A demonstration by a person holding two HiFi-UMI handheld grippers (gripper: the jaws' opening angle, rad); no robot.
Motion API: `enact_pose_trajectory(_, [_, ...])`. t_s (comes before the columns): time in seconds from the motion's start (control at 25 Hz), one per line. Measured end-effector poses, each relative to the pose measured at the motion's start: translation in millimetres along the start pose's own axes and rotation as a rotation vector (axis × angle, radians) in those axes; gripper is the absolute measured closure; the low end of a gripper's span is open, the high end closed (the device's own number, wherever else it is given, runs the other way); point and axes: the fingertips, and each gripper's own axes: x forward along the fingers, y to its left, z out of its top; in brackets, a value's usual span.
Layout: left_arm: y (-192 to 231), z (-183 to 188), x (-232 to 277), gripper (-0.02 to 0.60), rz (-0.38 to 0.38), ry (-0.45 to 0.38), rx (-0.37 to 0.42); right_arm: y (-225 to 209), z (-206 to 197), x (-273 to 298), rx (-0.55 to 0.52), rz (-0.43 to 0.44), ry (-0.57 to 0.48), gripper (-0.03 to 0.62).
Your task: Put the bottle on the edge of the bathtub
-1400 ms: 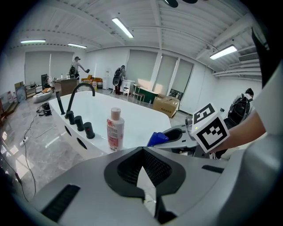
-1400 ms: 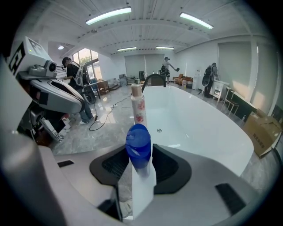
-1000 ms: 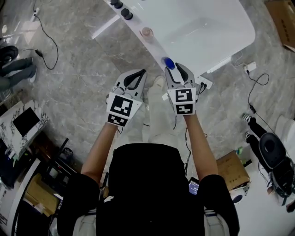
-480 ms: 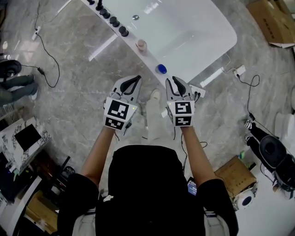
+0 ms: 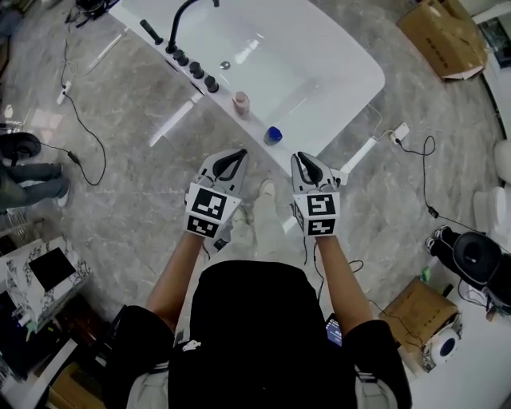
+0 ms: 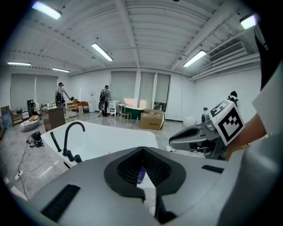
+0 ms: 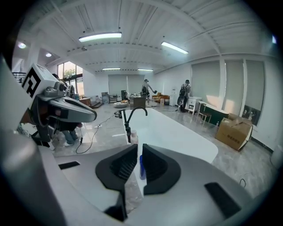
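A small blue bottle [image 5: 274, 135] stands upright on the near rim of the white bathtub [image 5: 257, 120], alone, beside a pink bottle [image 5: 241, 102]. My right gripper [image 5: 299, 156] hangs short of the rim, clear of the blue bottle. Its jaws have just been closing to a narrow slit with nothing between them. In the right gripper view the blue bottle [image 7: 141, 167] shows far off through that slit. My left gripper [image 5: 239, 152] is level with it to the left, tips together and empty. The left gripper view shows the blue bottle [image 6: 140, 175] behind its jaws.
A black faucet [image 5: 180, 20] and a row of black knobs [image 5: 196, 70] line the rim's left part. Cables [image 5: 80, 64] and a power strip [image 5: 397, 132] lie on the marble floor. Cardboard boxes [image 5: 443, 36] [image 5: 415, 307] sit right. A person's legs [image 5: 32, 172] are at left.
A second ago my open right gripper was at the blue bottle on the rim. Both grippers have since pulled back and up from the tub, the right jaws have narrowed, and the bottle stays put.
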Motion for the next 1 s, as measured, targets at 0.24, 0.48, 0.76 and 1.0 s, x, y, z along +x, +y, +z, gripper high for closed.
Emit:
enact_pose_trajectory(0.24, [-14.1,8.3,-37.3,0.568,-0.009,-0.033,0.034,20.6,7.2,-30.8,-0.001,-0.032,-0.028,0.561])
enact_pose_trajectory(0.48, [-23.3,15.0,-73.3,0.568,-0.018,-0.07,0.057,43.6,29.0,-64.3,0.005,-0.028,-0.104,0.566])
enact_pose_trajectory(0.76, [-38.1,29.9,-108.4,0.568,-0.034,-0.117,0.097,61.0,48.0,-105.4,-0.022,-0.048,-0.159,0.568])
enact_pose_trajectory(1.0, [-57.8,56.4,-122.5,0.568,-0.049,-0.166,0.122,61.9,55.3,-135.1,-0.037,-0.056,-0.19,0.568])
